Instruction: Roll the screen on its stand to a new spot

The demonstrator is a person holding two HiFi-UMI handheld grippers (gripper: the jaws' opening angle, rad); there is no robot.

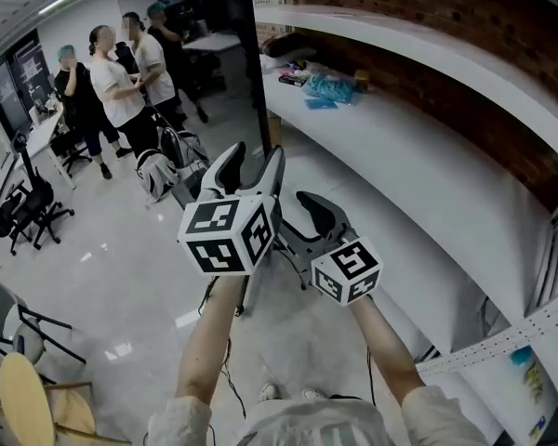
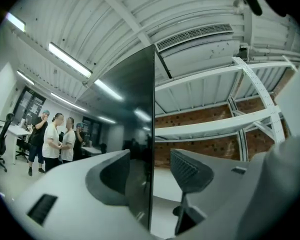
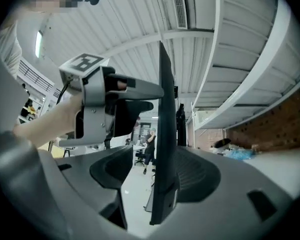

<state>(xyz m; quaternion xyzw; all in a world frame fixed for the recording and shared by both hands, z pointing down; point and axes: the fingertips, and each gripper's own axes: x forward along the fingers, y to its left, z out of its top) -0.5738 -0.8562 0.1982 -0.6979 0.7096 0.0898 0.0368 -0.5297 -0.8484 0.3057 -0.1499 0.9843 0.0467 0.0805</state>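
Note:
The screen (image 1: 246, 54) is a tall dark panel on a stand, seen nearly edge-on ahead of me. Both grippers are up at its near edge. My left gripper (image 1: 256, 159) is open, and in the left gripper view the screen's edge (image 2: 153, 134) runs between the left gripper's (image 2: 152, 173) jaws with a gap to the right pad. My right gripper (image 1: 300, 214) sits just lower and to the right, also open. In the right gripper view the screen (image 3: 165, 134) stands between the right gripper's (image 3: 159, 176) jaws, with a gap on the left side. The left gripper (image 3: 97, 101) shows higher on the same edge.
Several people (image 1: 121, 72) stand at the back left near office chairs (image 1: 23, 207) and a backpack (image 1: 155, 170). A long white curved counter (image 1: 400, 147) runs along the brick wall on the right. A wooden chair (image 1: 23, 398) stands at the lower left. Cables lie on the floor by my feet.

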